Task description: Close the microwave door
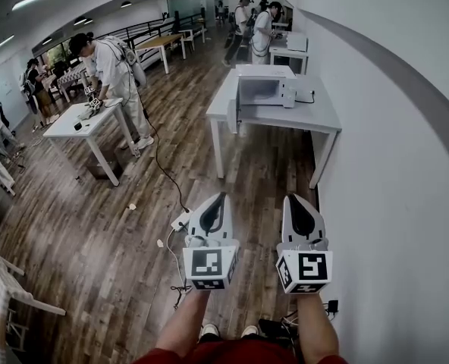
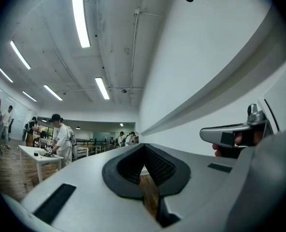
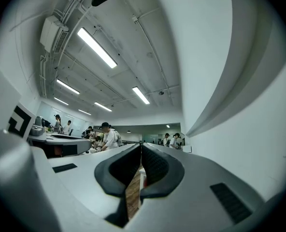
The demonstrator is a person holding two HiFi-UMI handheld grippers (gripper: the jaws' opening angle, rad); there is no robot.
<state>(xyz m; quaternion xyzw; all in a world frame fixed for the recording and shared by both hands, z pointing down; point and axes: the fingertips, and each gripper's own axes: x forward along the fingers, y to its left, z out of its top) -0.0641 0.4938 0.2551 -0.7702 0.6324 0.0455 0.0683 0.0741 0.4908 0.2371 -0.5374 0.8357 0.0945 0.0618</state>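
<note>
Left gripper (image 2: 144,147): fingers (image 2: 160,167) clenched, black pads meeting at the tips, nothing between them. Right gripper (image 3: 141,145): same, fingers clenched tip to tip and empty, with a sliver of floor showing through lower down. Two grippers total, side by side at near centre and pointing toward the far end of the room. One marker cube (image 1: 209,266) on each, so two cubes. Two forearms behind them, and two shoes (image 1: 209,330) at the near edge.

One power strip (image 1: 180,220), white, on the wood floor (image 1: 133,264) just left of the left gripper. One black cable (image 1: 160,158) runs far from it.

One microwave (image 1: 264,86), white, far ahead and well apart from both grippers. It sits on one grey surface (image 1: 323,116) against the right wall (image 1: 406,165). A white panel juts toward near at its right front corner. It looks like the door standing open, but it is too small to be sure.

One white surface (image 1: 73,127) at left, with one person in white (image 1: 114,67) bent over it. At least two people (image 1: 264,29) stand at a far surface beyond the microwave. More people at far left, too small to count.
</note>
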